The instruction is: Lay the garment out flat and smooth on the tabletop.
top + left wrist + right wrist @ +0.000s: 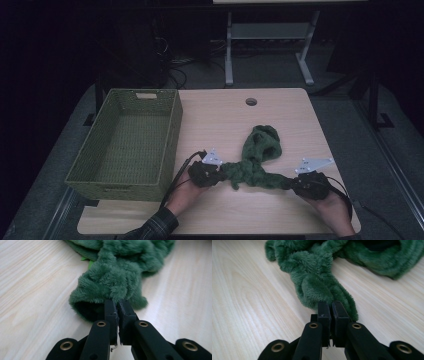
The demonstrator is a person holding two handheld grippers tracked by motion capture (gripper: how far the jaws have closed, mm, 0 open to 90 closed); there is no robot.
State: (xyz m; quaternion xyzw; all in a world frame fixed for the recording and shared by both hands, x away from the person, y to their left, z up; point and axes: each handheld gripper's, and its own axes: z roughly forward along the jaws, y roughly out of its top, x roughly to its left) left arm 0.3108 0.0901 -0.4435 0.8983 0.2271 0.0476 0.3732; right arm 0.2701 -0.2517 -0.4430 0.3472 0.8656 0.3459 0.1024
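A: The fingers [111, 312] of the left gripper [117, 306] are pressed nearly together, with the edge of the green fleece cloth [117, 277] pinched between them. A dark opening in the fabric, like a cuff, sits just beside the pads.

B: And the other one?

A: Same picture. The right gripper [330, 307] has its fingers [323, 312] clamped on a bunched fold of the same cloth, the pile squeezed in the narrow gap between the pads.

B: Where does the cloth lie?

A: On the wooden table [220, 120], toward the near edge. From the high view it runs in a twisted band between the two grippers, the left gripper [206, 175] at one end, the right gripper [306, 186] at the other, and a rounded heap of the cloth [260, 150] rises behind the middle of the band.

B: Anything beside it?

A: A green woven basket [172, 125] stands on the left part of the table, well apart from the cloth. A round hole [251, 102] is in the tabletop near the far edge.
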